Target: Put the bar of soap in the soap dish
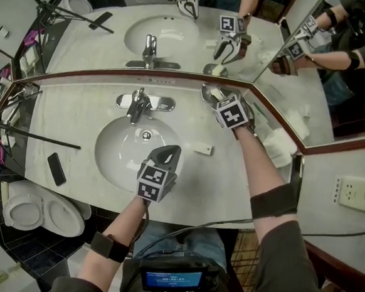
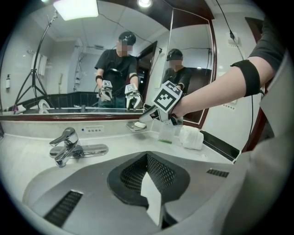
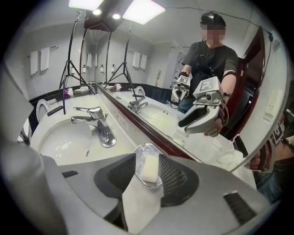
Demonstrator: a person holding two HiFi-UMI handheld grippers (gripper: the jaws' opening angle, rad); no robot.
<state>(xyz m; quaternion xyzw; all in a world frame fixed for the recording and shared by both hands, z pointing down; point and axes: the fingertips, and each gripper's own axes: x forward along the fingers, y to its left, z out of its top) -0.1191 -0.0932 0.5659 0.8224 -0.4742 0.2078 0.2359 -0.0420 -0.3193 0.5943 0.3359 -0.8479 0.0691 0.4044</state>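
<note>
The bar of soap [image 3: 149, 169] is already being cradled in the soap dish [image 3: 146, 149]. It's lying flat, with its long side running away from the camera in the right gripper view. In the head view the dish is being found at the back of the desk [image 1: 77, 121], right at the foot of the mirror [image 1: 115, 36]. That's somewhere between 1 and 2 o'clock from the sink [image 1: 112, 155] and around 3 o'clock from the tap [image 1: 137, 104].

The right tongs [image 1: 216, 101] are being held just over the dish and tilted down. Their jaws are being held partway apart, a middling gap rather than a wide one. Nothing is being pinched. Soap and dish are being framed in the gap, but the pads aren't being pressed on either.

The left tongs [image 1: 171, 153] are being held over the front part of the sink, about 5 o'clock from the tap. They're closed right up with nothing in them.

Other bits:
- A small white packet [image 1: 202, 149] is being shown lying on the desk at 3 o'clock from the sink, between the two tongs and apart from both.
- A white towel [image 1: 280, 147] is being shown at 4 o'clock from the dish, near the desk's right end.
- A flat black thing [image 1: 56, 168], phone or remote, can't be told, is being shown at 8 o'clock from the sink by the left edge.
</note>
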